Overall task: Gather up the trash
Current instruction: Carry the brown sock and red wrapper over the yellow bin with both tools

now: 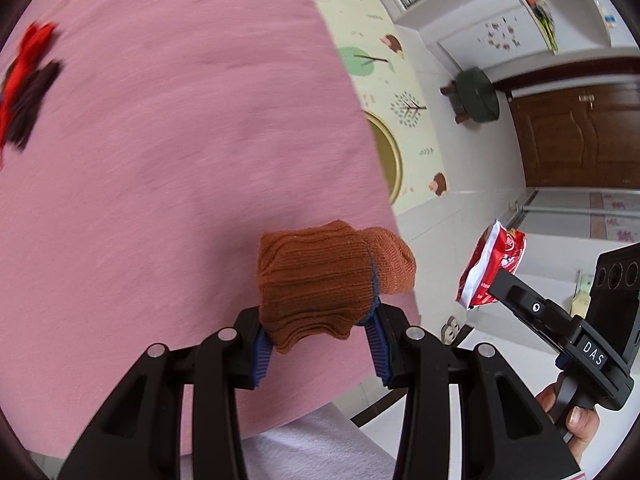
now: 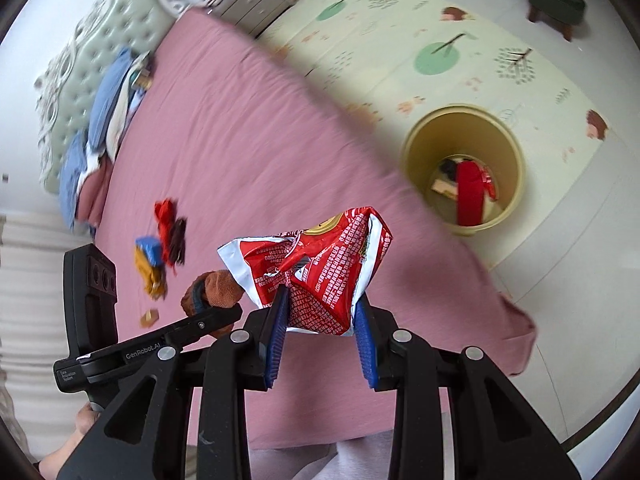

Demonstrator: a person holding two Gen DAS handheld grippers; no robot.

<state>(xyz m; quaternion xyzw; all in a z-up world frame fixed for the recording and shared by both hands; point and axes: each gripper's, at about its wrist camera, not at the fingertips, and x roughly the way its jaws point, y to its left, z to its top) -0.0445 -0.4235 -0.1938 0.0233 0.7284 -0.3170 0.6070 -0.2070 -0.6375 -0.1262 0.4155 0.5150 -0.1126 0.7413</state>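
Right gripper (image 2: 320, 320) clamps a red wrapper (image 2: 316, 276); left gripper (image 1: 320, 340) clamps a brown sock (image 1: 328, 280). Centre the wrapper above the yellow bin (image 2: 464, 172) before releasing.

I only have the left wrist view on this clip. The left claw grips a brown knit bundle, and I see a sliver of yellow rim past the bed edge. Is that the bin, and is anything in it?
Observer: Yes, the yellow bin stands on the play mat beside the bed. It already holds a red wrapper and some darker scraps.
Operator: Is the right claw's packet gripped firmly?
Observer: The right claw is shut on the red snack packet, both blue pads pressing its lower part.
Operator: Anything left on the bed that I can't see?
Observer: Besides the red and dark cloth, a blue and yellow bundle and a small tan scrap lie there.
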